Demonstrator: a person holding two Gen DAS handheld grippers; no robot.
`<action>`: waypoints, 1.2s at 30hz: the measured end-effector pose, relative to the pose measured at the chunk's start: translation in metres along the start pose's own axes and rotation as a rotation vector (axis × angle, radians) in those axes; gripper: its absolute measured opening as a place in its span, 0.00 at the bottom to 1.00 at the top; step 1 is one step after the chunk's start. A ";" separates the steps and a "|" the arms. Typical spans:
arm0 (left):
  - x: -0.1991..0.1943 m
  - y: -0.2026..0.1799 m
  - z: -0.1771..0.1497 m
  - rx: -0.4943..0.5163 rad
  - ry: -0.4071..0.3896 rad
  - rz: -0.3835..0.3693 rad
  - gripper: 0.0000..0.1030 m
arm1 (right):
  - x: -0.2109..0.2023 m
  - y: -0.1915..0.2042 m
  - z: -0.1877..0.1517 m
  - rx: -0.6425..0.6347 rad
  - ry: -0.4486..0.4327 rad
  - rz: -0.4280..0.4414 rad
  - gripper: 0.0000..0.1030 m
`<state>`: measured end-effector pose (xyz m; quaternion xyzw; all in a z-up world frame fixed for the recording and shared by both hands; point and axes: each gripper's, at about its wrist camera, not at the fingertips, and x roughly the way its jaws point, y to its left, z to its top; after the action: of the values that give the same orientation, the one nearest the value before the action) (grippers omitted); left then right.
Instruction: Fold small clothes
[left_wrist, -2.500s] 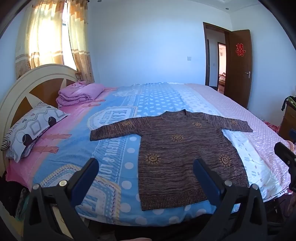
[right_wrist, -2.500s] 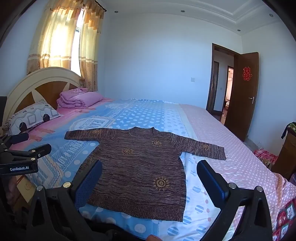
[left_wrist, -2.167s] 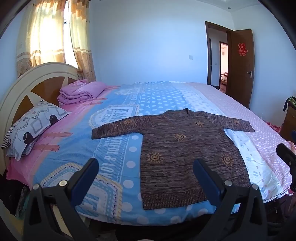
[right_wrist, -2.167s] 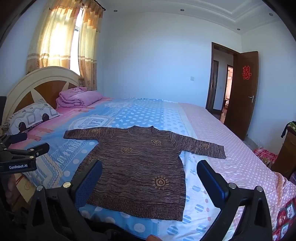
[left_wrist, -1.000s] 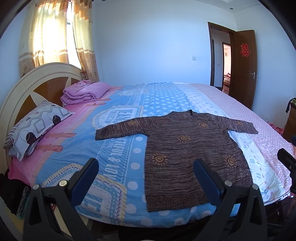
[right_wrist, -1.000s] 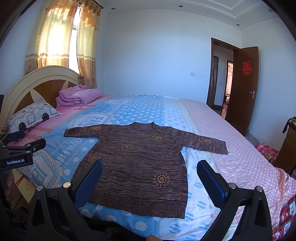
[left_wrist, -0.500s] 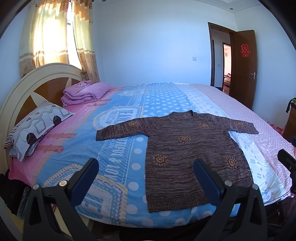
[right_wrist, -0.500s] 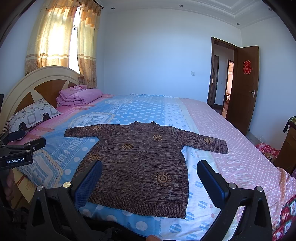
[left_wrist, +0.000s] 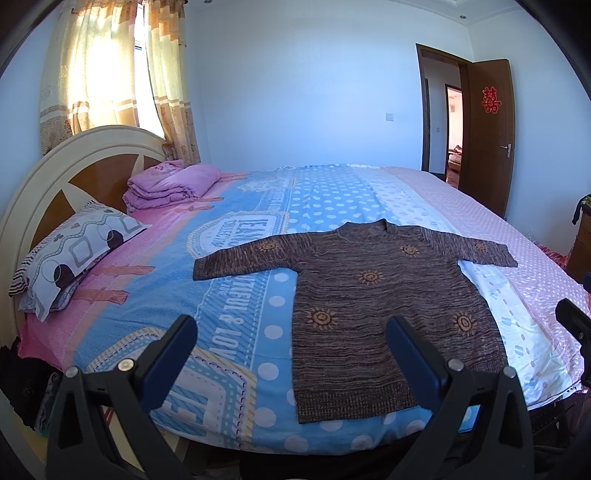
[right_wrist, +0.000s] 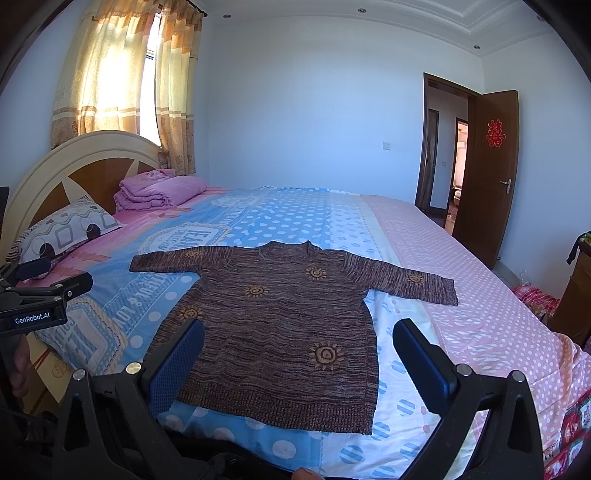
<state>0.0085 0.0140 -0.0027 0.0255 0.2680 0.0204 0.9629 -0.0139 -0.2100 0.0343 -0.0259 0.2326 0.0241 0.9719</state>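
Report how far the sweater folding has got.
Done: only the layout. The brown sweater lies flat on the bed, both sleeves spread out, hem toward the cameras. In hand: nothing. The left gripper and right gripper are both open, short of the hem, touching no cloth. Left: every fold, sleeves and body alike.
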 end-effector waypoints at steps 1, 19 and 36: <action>0.000 0.000 0.000 0.000 0.000 0.000 1.00 | 0.000 0.000 0.000 0.000 0.002 0.001 0.99; 0.012 -0.004 -0.005 0.016 0.014 0.005 1.00 | 0.011 -0.001 -0.007 -0.005 0.029 0.080 0.99; 0.148 -0.046 0.014 0.226 0.166 0.044 1.00 | 0.145 -0.181 -0.015 0.252 0.196 -0.078 0.98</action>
<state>0.1434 -0.0248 -0.0697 0.1377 0.3466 0.0133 0.9277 0.1192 -0.3865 -0.0372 0.0849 0.3263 -0.0456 0.9404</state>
